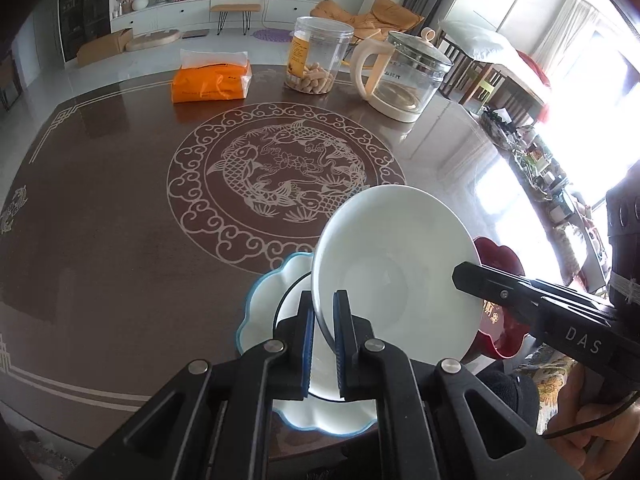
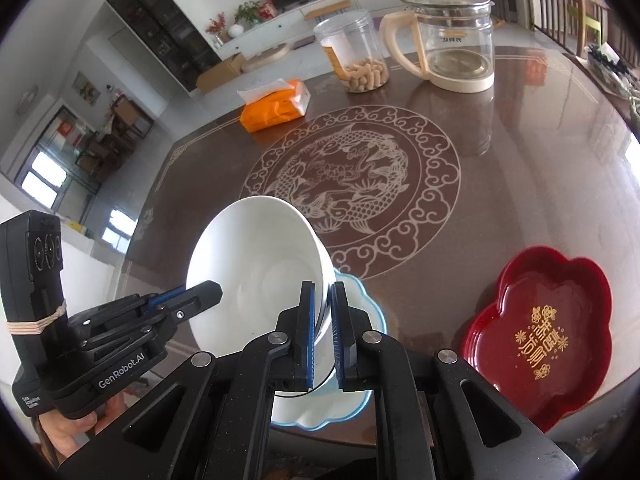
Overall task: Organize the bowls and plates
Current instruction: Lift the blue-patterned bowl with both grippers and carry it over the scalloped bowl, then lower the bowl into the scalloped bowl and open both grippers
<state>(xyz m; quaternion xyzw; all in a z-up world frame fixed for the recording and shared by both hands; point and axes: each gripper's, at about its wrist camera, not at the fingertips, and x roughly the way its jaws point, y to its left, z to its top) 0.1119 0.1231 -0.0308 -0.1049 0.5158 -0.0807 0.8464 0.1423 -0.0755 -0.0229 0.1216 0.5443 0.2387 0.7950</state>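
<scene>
white bowl (image 1: 396, 272) pinched by left gripper (image 1: 323, 322), right gripper (image 2: 323, 320) | jar (image 1: 316, 56): apparently biscuits

A: What is obscured from my left gripper's camera?
B: The white bowl (image 1: 396, 272) covers most of the red tray (image 1: 500, 320) and part of the scalloped plate (image 1: 260, 304).
A: And legibility?
B: The jar label (image 1: 298, 54) is too small to read.
</scene>
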